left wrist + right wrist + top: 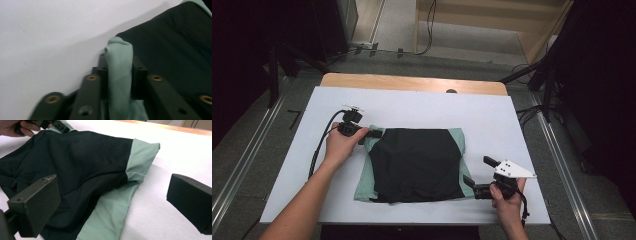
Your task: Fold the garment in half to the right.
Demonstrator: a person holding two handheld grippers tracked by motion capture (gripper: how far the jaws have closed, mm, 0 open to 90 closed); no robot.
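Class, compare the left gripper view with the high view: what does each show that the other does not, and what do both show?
Left gripper view alone: close up, a fold of the garment's green fabric pinched between the left tongs' black jaws.

High view alone: the whole folded garment on the white table cover, both forearms, the right tongs open beside the garment's near right corner, the wooden table edge, and the floor beyond.

Both: the black and green garment, the white cover, and the left tongs at the garment's far left corner.

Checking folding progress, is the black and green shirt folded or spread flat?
Folded: the shirt lies as a compact rectangle, green sleeves tucked along both sides.
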